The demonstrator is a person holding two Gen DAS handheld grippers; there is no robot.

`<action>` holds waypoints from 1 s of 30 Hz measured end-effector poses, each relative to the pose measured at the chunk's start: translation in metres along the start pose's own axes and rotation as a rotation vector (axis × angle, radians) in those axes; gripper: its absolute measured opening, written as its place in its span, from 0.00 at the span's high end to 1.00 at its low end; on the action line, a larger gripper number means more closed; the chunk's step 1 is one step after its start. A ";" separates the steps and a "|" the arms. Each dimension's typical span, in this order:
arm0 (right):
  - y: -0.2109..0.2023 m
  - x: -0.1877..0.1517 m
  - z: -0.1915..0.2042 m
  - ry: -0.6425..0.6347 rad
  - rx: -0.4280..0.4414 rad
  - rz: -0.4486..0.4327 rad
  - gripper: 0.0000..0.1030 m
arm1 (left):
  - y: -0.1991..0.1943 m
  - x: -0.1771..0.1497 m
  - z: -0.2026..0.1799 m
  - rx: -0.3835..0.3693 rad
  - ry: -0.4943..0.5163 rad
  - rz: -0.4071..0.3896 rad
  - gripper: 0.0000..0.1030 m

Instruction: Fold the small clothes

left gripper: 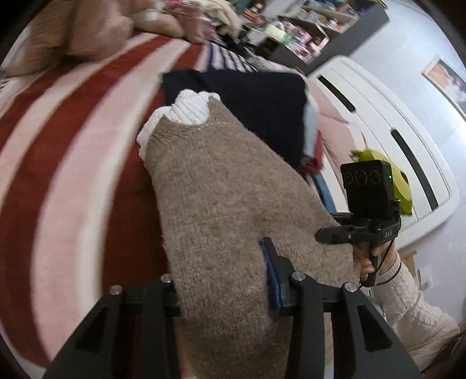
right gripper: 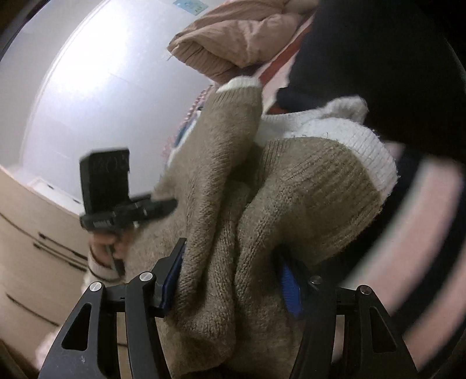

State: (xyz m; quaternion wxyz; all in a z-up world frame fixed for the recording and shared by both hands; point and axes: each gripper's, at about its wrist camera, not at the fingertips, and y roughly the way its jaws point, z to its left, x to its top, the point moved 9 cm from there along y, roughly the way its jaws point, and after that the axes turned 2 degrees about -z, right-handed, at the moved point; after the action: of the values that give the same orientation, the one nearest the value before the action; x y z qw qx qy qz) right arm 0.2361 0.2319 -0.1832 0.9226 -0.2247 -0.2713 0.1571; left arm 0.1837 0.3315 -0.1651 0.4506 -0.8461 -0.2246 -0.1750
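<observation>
Red-and-pink striped bedding spreads under the work, with a white slatted bed frame at three o'clock and cluttered shelves at one o'clock. Lifted across both views is the small beige knitted sweater with a white ribbed collar. The left gripper has its blue-padded fingers closed onto the sweater's hem at six o'clock; the right gripper pinches a thick bunch of the same knit, seemingly so the garment can be stretched between them for a fold. A folded dark navy knit garment lies at twelve o'clock beyond the collar. No baskets or boxes for clothes are visible.
</observation>
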 end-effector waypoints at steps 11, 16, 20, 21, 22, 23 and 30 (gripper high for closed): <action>0.085 0.023 0.046 -0.077 -0.021 0.051 0.48 | -0.037 0.000 0.087 0.116 -0.084 -0.048 0.55; 0.047 0.005 0.045 -0.132 -0.118 0.028 0.46 | -0.045 -0.001 0.078 0.192 -0.048 -0.101 0.40; 0.012 0.004 0.042 -0.182 -0.170 -0.019 0.46 | -0.056 -0.004 0.073 0.288 -0.023 -0.113 0.39; 0.003 0.001 0.042 -0.198 -0.192 -0.032 0.46 | -0.061 -0.004 0.070 0.316 -0.016 -0.126 0.39; -0.005 -0.002 0.043 -0.211 -0.214 -0.040 0.46 | -0.067 -0.005 0.066 0.347 -0.002 -0.146 0.36; -0.017 -0.006 0.040 -0.230 -0.257 -0.053 0.46 | -0.071 -0.004 0.061 0.368 0.007 -0.167 0.34; -0.092 -0.048 0.011 -0.246 -0.432 -0.173 0.46 | -0.085 -0.006 -0.018 0.376 0.107 -0.313 0.25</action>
State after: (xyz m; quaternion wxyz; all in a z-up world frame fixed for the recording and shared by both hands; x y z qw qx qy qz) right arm 0.2064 0.1374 -0.1497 0.8233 -0.3718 -0.4268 0.0423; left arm 0.1311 0.3567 -0.1001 0.5788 -0.6918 -0.3574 -0.2423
